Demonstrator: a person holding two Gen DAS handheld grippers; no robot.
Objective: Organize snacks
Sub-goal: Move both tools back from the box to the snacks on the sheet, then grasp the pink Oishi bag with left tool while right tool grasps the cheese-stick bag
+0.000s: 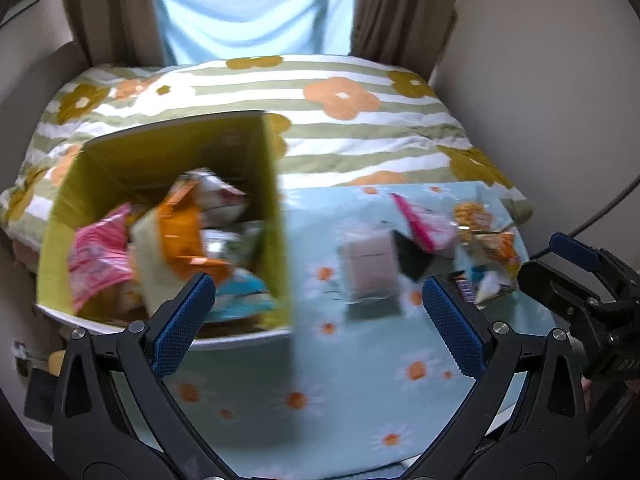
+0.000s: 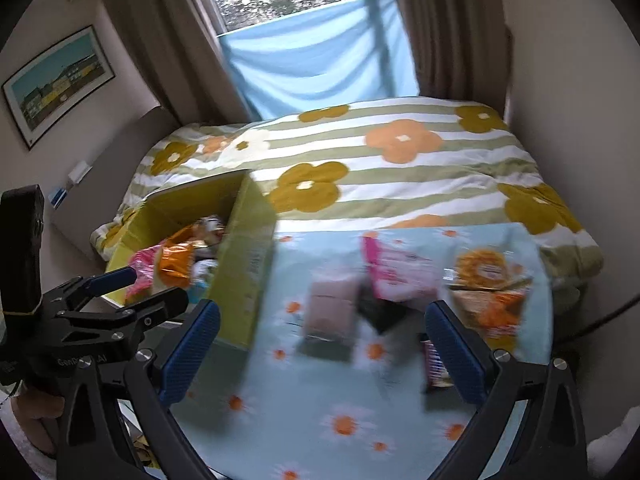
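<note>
Jaws of left gripper [image 1: 316, 316] and right gripper [image 2: 322, 344] both gape wide, holding nothing, above the desk [image 1: 304, 396]. One pink packet [image 2: 330, 310] lies ahead between the right jaws, long axis pointing away. Farther left, one yellow box [image 1: 276, 208] holds several blurred snacks; other snacks lie right.

Box [image 1: 276, 216] yellow-green – tablecloth [image 1: 320, 400] lt blue w/ orange daisies – packet [image 2: 396, 276] pink.

A table [image 2: 320, 432] covered by a pale blue daisy-print cloth is seen; on it a yellow-green box [image 2: 244, 264] and loose snack packets [image 2: 400, 276] are laid.
</note>
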